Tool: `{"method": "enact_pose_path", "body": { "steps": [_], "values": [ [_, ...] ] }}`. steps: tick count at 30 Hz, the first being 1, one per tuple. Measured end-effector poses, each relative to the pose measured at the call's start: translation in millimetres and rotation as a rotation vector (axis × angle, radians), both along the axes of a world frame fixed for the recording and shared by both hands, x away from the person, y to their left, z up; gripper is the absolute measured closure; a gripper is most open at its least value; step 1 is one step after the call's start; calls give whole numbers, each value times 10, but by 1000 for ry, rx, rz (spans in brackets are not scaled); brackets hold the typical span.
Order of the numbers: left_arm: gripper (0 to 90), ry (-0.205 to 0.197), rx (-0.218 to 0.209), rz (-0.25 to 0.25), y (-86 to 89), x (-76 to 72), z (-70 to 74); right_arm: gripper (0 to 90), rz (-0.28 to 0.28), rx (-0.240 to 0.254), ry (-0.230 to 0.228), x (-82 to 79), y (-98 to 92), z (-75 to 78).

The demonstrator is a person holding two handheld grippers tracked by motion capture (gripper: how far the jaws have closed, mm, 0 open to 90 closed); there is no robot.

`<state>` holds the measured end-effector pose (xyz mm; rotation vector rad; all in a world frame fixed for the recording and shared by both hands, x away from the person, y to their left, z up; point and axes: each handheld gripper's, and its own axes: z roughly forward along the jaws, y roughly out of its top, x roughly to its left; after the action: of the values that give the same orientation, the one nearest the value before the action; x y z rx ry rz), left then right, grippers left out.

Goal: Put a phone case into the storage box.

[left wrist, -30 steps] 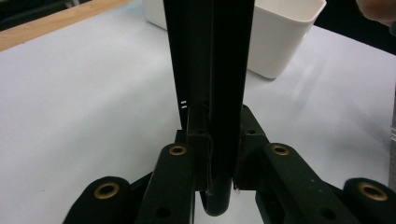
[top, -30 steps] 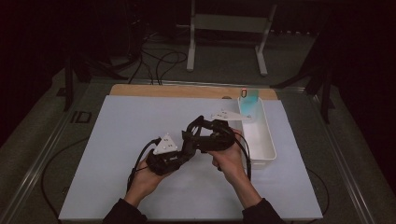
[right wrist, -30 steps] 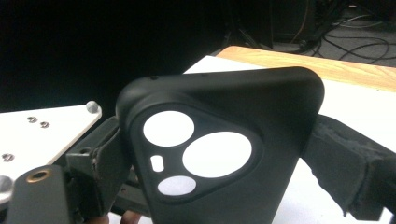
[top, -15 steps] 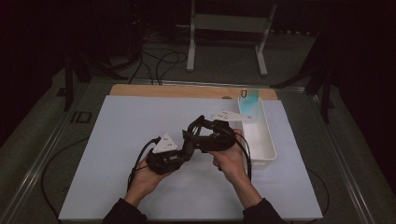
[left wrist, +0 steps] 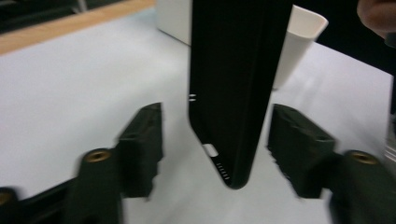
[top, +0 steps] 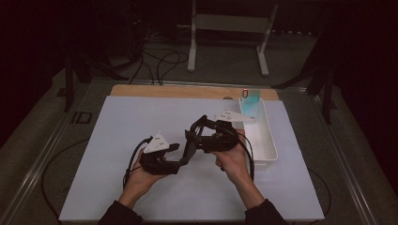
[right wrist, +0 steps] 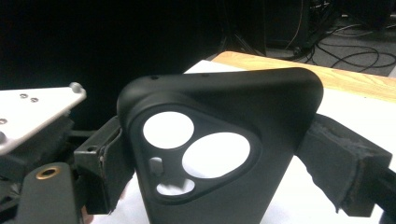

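Black matte phone case [right wrist: 219, 144], soft rubbery-looking shell w/ rounded corners, held above mid tabletop [top: 141, 117] between the two hands. Long axis runs approx along the line from right tongs [top: 197, 133] to left tongs [top: 180, 154]. Camera-cutout end sits in right tongs: triangular raised panel w/ two round holes, one small oval hole, one small button-like nub. Port end points into left tongs: in left gripper view case [left wrist: 233, 88] seen edge-on, thin, w/ port slot + row of speaker holes at the bottom corner.

Right tongs: padded fingers [right wrist: 345, 163] pressed on both side edges of case, firm grip. Left tongs: jaws have just been opening; case end between them, clear gap each side, pads not touching.

Tabletop: pale white-blue sheet over light wood board. White rectangular plastic bin [top: 263, 140] just right of right hand [top: 232, 161], near table's right edge. Left hand [top: 141, 176] low, nearer the person.
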<state>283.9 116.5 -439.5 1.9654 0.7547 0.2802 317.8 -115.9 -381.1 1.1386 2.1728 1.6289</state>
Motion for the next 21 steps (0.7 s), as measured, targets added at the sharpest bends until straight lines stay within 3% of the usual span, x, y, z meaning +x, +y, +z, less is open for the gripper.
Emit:
{"method": "enact_pose_path", "body": {
  "steps": [2, 5, 6, 9, 12, 14, 21],
  "values": [
    [152, -8, -7, 23, 47, -10, 18, 153, -3, 2, 1, 8, -17, -2],
    [112, -20, -14, 47, 120, -21, 34, 153, -3, 3, 1, 11, -23, -2],
    [50, -20, -21, 49, 149, -22, 36, 152, -3, 5, -2, 11, -26, -2],
    [14, -32, -14, 66, 205, -31, 32, 152, -2, 4, -2, 10, -25, -1],
    [0, -41, -14, 74, 237, -38, 25, 152, 1, 2, -3, 9, -23, 1],
    [0, -87, 0, 122, 307, -60, 11, 152, 3, -1, -3, 12, -26, -3],
    [0, -104, -11, 154, 421, -84, -8, 152, -1, 2, -7, 11, -46, 7]
  ]
}}
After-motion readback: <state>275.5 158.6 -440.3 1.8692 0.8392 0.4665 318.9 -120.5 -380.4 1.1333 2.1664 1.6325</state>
